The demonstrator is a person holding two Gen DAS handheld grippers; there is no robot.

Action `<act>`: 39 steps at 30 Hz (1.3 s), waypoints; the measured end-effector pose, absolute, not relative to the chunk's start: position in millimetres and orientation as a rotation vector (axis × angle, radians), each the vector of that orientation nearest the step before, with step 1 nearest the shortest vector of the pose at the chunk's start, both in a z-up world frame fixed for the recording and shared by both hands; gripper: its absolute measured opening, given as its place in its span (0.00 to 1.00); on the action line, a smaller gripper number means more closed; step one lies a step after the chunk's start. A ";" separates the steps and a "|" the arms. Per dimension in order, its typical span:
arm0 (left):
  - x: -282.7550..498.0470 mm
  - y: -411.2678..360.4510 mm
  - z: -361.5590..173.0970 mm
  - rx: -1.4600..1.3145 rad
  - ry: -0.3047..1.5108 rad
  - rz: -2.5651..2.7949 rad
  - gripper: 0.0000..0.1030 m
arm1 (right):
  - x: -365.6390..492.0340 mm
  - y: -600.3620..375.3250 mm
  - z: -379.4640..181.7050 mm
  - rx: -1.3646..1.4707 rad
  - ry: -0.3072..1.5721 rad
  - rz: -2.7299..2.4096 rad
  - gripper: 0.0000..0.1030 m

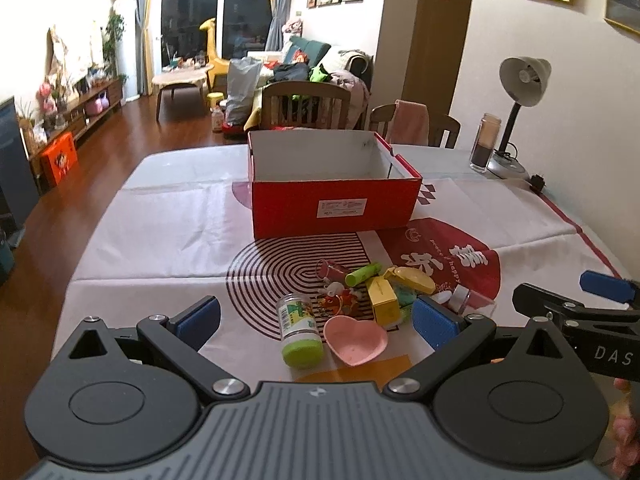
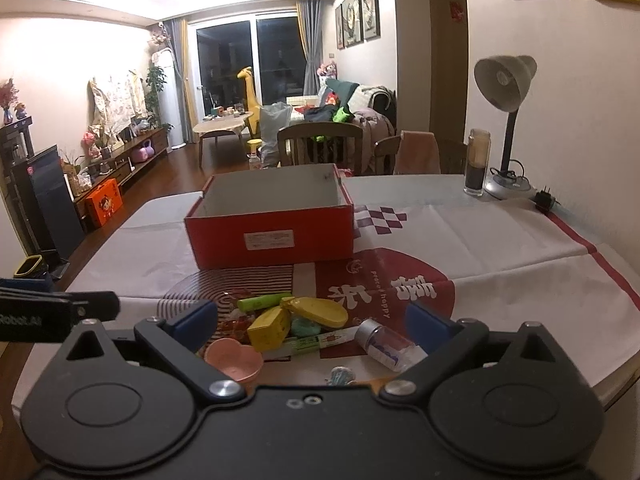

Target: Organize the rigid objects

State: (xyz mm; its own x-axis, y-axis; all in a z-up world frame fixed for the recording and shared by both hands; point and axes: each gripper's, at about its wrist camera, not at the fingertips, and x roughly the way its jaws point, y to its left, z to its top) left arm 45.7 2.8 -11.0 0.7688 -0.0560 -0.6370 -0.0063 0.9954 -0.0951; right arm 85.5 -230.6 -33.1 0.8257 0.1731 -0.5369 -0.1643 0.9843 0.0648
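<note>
Left gripper (image 1: 316,320) and right gripper (image 2: 312,322): jaws spread wide, nothing held. Red box (image 1: 336,208) sits open on the tablecloth (image 1: 160,232). Clutter pile in front of the box: green-capped bottle (image 1: 300,330), pink heart dish (image 1: 355,341), yellow carton (image 2: 269,328), glass vial (image 2: 386,345).

We see an open red box (image 1: 335,207) standing empty; before it lie a green-capped jar (image 1: 300,330) on its side, a pink heart dish (image 1: 355,340), a yellow carton (image 1: 383,297) and a green tube (image 1: 362,274).
</note>
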 end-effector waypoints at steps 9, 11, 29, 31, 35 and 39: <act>80.2 7.6 -32.7 -0.093 0.726 0.021 1.00 | 131.5 -258.6 -57.5 0.031 0.632 0.145 0.93; 88.3 6.1 -40.6 -0.083 0.741 0.029 1.00 | 142.1 -262.9 -64.5 0.028 0.649 0.144 0.92; 151.7 8.9 -110.6 -0.123 0.897 0.099 1.00 | 210.5 -291.2 -130.9 -0.140 0.855 0.227 0.74; 155.8 8.6 -117.6 -0.127 0.911 0.097 1.00 | 214.7 -292.3 -136.6 -0.155 0.880 0.264 0.72; 164.3 6.0 -132.4 -0.120 0.950 0.101 0.99 | 221.7 -291.7 -143.6 -0.191 0.912 0.338 0.70; 170.9 9.8 -144.2 -0.157 0.987 0.114 0.98 | 228.0 -288.2 -151.7 -0.242 0.935 0.385 0.68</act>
State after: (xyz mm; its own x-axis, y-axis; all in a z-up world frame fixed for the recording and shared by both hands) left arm 170.9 9.8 -144.2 0.5468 0.0247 -0.8369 -0.1668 0.9827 -0.0800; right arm 228.0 -288.2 -151.7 0.5335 0.2164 -0.8176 -0.4226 0.9056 -0.0360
